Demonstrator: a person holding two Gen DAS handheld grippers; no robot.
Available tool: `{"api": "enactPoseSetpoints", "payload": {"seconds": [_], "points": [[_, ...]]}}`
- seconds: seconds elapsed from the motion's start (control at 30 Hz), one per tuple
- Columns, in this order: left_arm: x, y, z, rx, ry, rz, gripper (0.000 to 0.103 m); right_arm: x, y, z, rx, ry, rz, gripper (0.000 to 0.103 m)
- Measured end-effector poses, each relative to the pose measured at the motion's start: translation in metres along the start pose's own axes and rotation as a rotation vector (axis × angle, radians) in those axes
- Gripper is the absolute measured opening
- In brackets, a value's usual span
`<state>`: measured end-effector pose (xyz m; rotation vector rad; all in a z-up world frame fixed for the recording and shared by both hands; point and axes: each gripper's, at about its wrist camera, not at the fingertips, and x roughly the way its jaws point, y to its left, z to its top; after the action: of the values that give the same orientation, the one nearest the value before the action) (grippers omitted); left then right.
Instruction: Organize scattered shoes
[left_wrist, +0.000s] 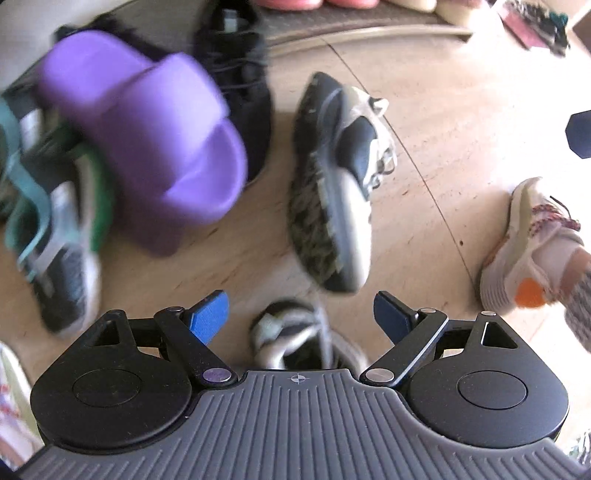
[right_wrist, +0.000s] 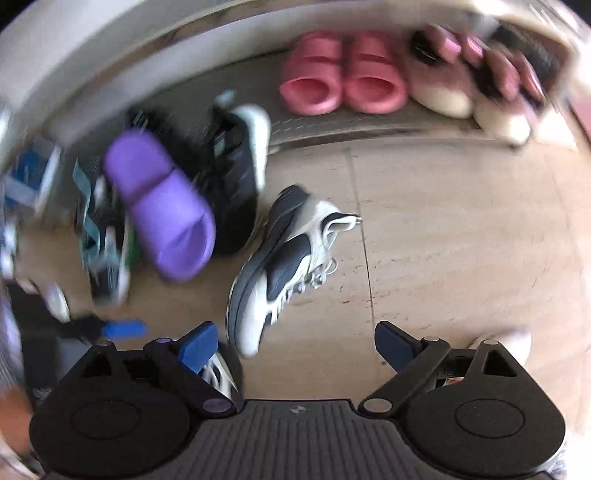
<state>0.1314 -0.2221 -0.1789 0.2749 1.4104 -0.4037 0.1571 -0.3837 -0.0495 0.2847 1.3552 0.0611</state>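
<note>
A purple slide sandal (left_wrist: 147, 136) lies on top of a teal-strapped sneaker (left_wrist: 55, 221) at the left; it also shows in the right wrist view (right_wrist: 162, 206). A navy and white sneaker (left_wrist: 336, 184) lies on its side on the floor, also in the right wrist view (right_wrist: 284, 266). A black sneaker (left_wrist: 240, 81) lies behind them. A second navy and white sneaker (left_wrist: 295, 339) sits right under my left gripper (left_wrist: 301, 317), which is open and empty. My right gripper (right_wrist: 295, 347) is open and empty above the floor. The left gripper's fingertip (right_wrist: 122, 328) shows at the left there.
A low shoe rack (right_wrist: 332, 125) along the wall holds pink slides (right_wrist: 340, 74) and pink and white slippers (right_wrist: 472, 81). A white sneaker with an orange spot (left_wrist: 532, 251) is on a foot at the right. The wooden floor (right_wrist: 461, 229) spreads to the right.
</note>
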Motion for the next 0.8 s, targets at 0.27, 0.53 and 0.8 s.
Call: {"api": "enactPoseSetpoints", "payload": {"seconds": [0.27, 0.53, 0.8], "points": [[0.083, -0.053, 0.05, 0.095, 0.085, 0.149, 0.089, -0.021, -0.044, 0.031, 0.151, -0.053, 0.035, 0.093], [0.079, -0.031, 0.06, -0.235, 0.099, -0.08, 0.06, -0.026, -0.054, 0.033, 0.197, -0.073, 0.056, 0.093], [0.075, -0.01, -0.009, -0.668, 0.399, -0.45, 0.081, -0.019, -0.043, 0.033, 0.146, -0.067, 0.015, 0.093]]}}
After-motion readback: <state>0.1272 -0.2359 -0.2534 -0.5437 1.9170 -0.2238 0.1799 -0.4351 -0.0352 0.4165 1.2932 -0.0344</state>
